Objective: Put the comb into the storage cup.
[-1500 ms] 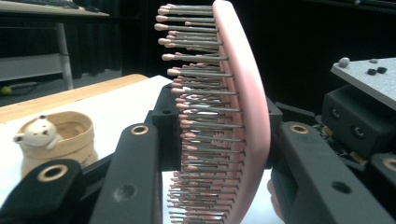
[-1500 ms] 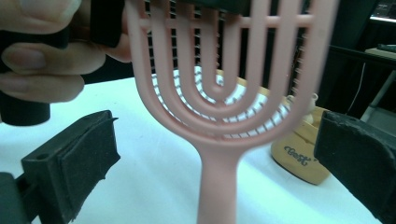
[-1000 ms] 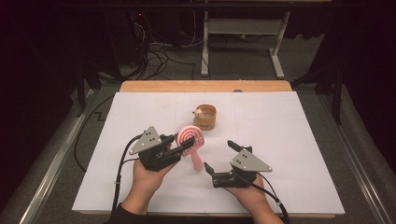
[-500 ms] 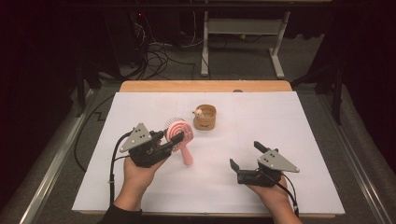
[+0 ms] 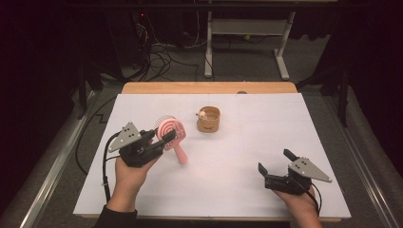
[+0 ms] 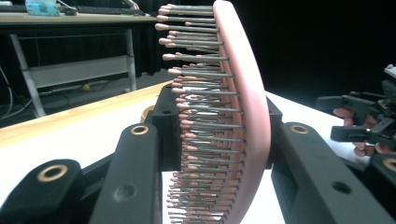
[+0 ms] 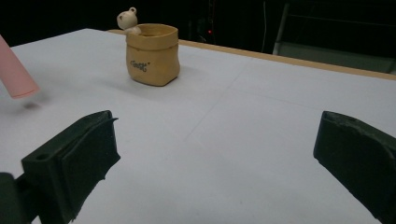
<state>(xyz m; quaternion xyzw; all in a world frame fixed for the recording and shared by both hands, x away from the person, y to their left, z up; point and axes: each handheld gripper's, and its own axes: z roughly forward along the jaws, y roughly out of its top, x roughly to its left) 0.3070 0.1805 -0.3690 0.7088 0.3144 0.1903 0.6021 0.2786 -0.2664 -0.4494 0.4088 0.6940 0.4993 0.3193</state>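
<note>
My left tongs (image 5: 164,139) are clamped on the round head of a pink plastic hairbrush (image 5: 169,129) — in the left gripper view the bristled pad stands on edge between my two black jaws, bristles (image 6: 196,116) pointing to that view's left, the smooth pink back against the other jaw. From the high view, the brush sits over the left-middle of the white sheet covering the table (image 5: 247,142), and its handle (image 5: 179,153) slants down toward me; the handle's rounded tip hangs just above the sheet in the right gripper view, with a small shadow under it.

My right tongs (image 5: 274,163) are spread wide and grasp nothing — they rest low near the front right of the sheet, well apart from the brush. Ahead of them stands a small tan sack-shaped pot (image 7: 152,54) with a little bear figure (image 7: 127,19) on its rim, just beyond the brush head near the sheet's middle.
</note>
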